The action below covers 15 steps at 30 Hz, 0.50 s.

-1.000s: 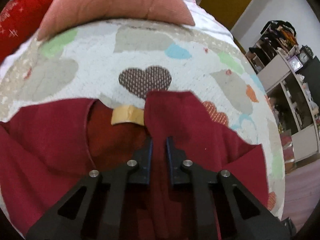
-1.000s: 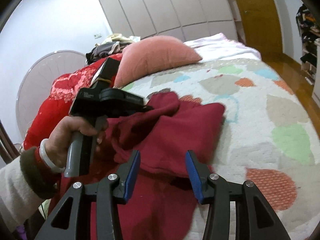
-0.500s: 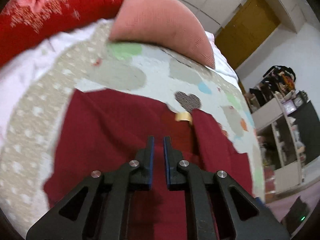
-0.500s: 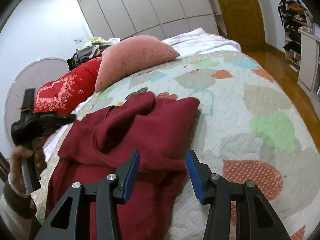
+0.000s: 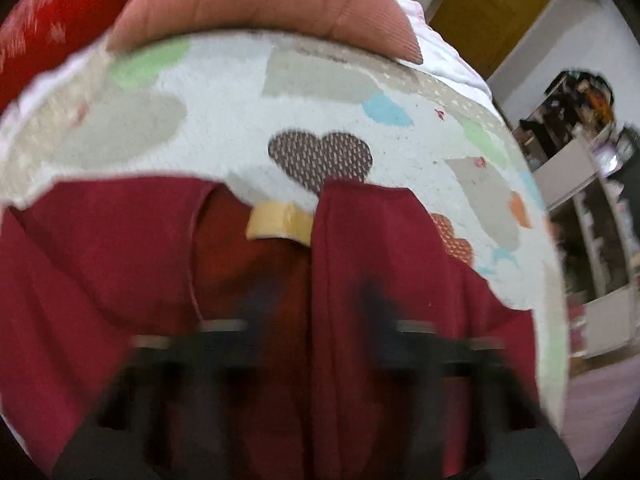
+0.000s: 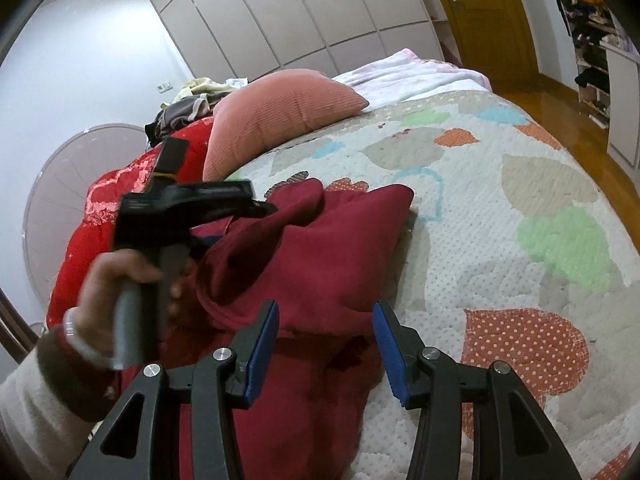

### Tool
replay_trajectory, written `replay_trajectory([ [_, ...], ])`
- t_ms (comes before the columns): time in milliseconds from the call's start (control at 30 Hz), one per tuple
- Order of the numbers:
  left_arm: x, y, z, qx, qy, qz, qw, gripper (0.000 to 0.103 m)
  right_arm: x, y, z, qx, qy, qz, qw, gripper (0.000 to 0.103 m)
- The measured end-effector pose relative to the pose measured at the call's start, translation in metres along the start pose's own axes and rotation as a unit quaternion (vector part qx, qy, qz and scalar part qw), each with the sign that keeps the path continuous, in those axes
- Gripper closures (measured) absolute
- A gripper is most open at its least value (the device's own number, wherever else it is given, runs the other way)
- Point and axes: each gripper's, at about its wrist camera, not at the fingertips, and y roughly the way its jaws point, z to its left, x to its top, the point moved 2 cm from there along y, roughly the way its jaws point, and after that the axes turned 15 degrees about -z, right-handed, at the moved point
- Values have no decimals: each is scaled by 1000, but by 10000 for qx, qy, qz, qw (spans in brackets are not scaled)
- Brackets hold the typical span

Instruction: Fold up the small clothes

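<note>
A dark red garment [image 6: 320,256] lies rumpled on the patterned bedspread [image 6: 520,220], one flap folded over. In the left wrist view the garment [image 5: 380,280] fills the lower half, with a yellow neck label [image 5: 280,222] showing. My left gripper [image 5: 316,300] is badly blurred just above the cloth; its fingers look spread apart with a fold of cloth between them. It also shows in the right wrist view [image 6: 264,210], held by a hand at the garment's left side. My right gripper [image 6: 325,344] is open and empty over the garment's near edge.
A pink pillow [image 6: 280,112] and a red quilt [image 6: 120,208] lie at the head of the bed. A round fan [image 6: 60,184] stands at left. Shelves [image 5: 580,200] and a wooden floor [image 6: 580,120] lie beyond the bed's right edge.
My left gripper swung away to the left and has come back low over the garment's neck, its fingers now looking spread. My right gripper stays open in place.
</note>
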Motion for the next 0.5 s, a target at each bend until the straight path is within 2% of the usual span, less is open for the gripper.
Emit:
replay_trajectory([
  [33,1,-4,-1,-119,37,-17,9999,97,0,0,-1,-12,16,16,10000,56],
  [133,11,-44,7,-398,55,-518,9978,97,5,-1,-2,-55,29,-28,10000,56],
  [200,18,-89,33,-566,-231,-1116,9919,97,8,-4,1,-45,31,-105,9999,56],
  [233,18,-109,49,-504,-374,-1393,9883,97,9,-5,2,-47,25,-147,9999,55],
  [300,12,-129,79,-202,-605,-1649,9843,97,10,-7,6,-16,-30,-227,9997,52],
  [333,3,-135,94,-46,-709,-1701,9829,97,10,-7,7,-31,-43,-220,9997,48],
  [400,-17,-133,117,173,-841,-1517,9847,97,9,-2,9,-119,-63,-144,9998,47],
  [500,-48,-128,137,174,-1136,-1240,9856,97,11,4,13,-284,-211,-52,9994,47],
])
